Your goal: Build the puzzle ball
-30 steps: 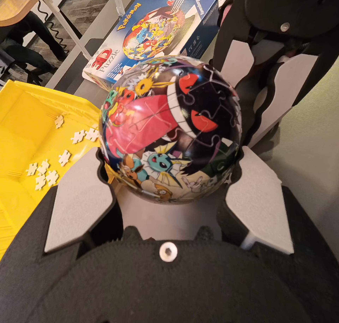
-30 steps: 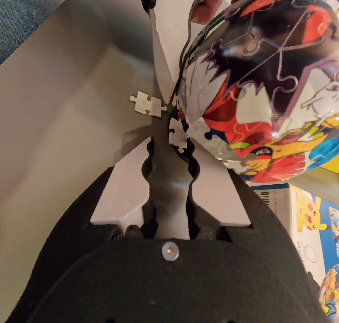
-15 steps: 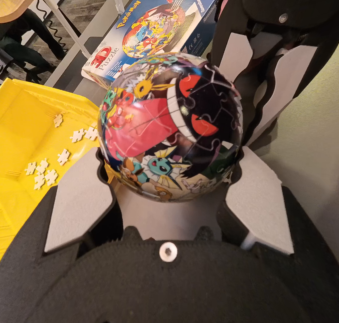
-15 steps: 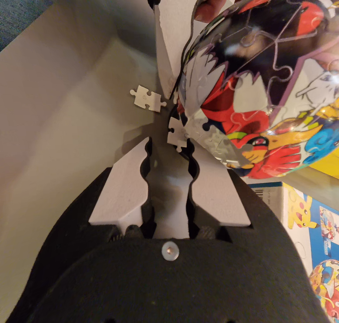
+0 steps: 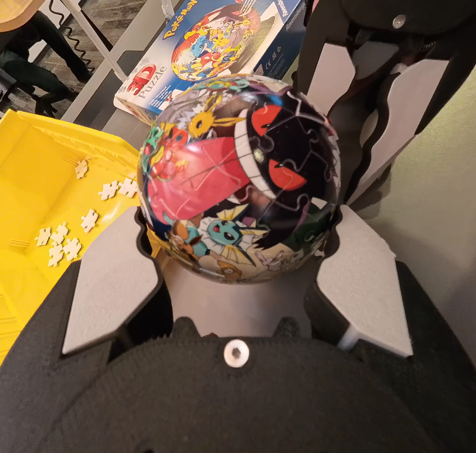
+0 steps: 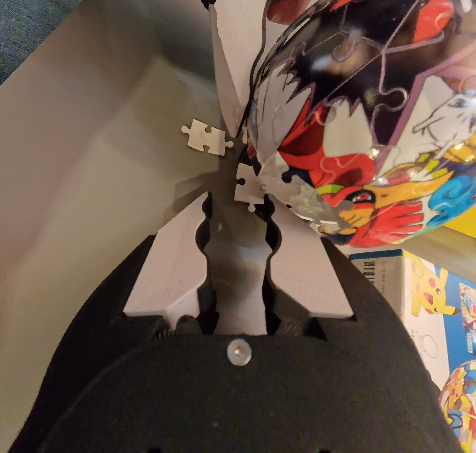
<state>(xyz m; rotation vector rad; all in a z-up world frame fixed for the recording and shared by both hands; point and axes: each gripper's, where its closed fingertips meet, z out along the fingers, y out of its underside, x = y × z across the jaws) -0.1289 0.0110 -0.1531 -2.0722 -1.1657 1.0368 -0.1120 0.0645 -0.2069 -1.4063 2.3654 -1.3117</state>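
The puzzle ball (image 5: 238,180) is a glossy, nearly complete sphere of curved interlocking pieces printed with bright cartoon creatures — a dark grinning face with red eyes, a broad pink tongue, blue and yellow figures lower down. It sits between the two white, matte, slightly grainy fingers of the left gripper (image 5: 238,224), whose wavy black-edged inner faces press against its left and right flanks; the jaws stand wide and are clamped on the ball above the pale grey desk (image 5: 425,234).

In the right wrist view the ball (image 6: 360,121) fills the upper right and is cut off by the frame. At its lower edge there is a gap, where a white-backed loose piece (image 6: 248,185) lies partly tucked under the ball's surface; how it is seated is hard to make out. The right gripper (image 6: 238,201) has its fingers parted by a narrow gap, with nothing between them, its right fingertip just beside that piece. A second piece (image 6: 206,140), white side up, lies flat on the desk close by, next to the tip of the left gripper's far finger.

To the left stands a yellow plastic bin (image 5: 31,162) with ribbed walls, holding scattered white pieces (image 5: 60,244) — face down, their prints hidden. Beyond the ball lies the blue cardboard puzzle box (image 5: 219,44), partly covered by the ball. A fingertip of the person's hand (image 6: 291,5) shows at the top edge, mostly hidden.
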